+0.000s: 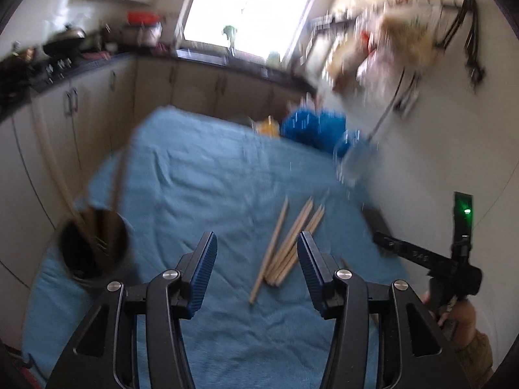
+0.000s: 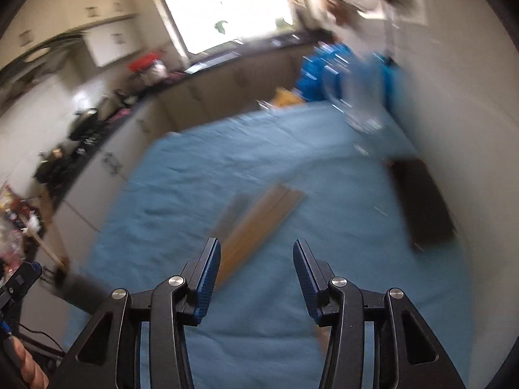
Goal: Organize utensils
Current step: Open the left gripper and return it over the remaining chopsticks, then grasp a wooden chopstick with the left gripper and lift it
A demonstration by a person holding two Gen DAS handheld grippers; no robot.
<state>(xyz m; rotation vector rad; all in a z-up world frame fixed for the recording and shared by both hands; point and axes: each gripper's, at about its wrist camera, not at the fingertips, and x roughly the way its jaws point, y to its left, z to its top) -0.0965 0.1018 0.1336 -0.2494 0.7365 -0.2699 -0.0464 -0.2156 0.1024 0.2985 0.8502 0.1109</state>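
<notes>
The left gripper hangs over the blue cloth with its jaws spread wide and nothing between them. A bundle of wooden chopsticks lies on the cloth, its near end just inside the right-hand finger, the tips fanning out toward one o'clock. At nine o'clock a dark holder stands upright with several sticks in it. At four o'clock the right gripper shows side-on, its jaws hard to read.

Light: blown-out window (daylight, probably) | blur: heavy, right view worst | edges: fisheye-warped
</notes>
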